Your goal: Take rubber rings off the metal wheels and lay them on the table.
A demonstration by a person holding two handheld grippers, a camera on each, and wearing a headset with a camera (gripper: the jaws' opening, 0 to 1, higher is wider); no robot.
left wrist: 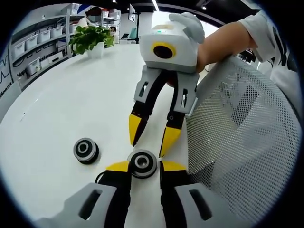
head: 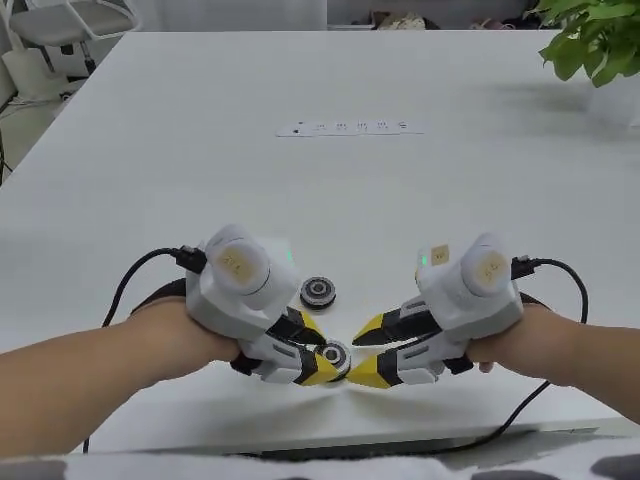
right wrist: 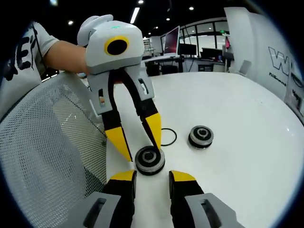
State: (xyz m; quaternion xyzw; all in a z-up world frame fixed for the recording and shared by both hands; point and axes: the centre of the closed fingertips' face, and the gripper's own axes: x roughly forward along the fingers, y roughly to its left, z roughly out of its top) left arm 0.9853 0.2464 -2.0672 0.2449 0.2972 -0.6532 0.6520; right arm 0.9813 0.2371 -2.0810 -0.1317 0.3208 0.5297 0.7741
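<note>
Metal wheel [left wrist: 144, 163] apparently clamped in left tool [left wrist: 145, 167]

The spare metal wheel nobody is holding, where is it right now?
In the head view the spare wheel lies on the white table, just beyond the tips of the left hand-held gripper.

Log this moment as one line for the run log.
left gripper: shut on near wheel | right gripper: open, tips near it | second wheel: on table | rubber ring: loose on table

On table [head: 400, 190], near wheel [head: 334, 356] at edge, far wheel [head: 318, 291] behind
</note>
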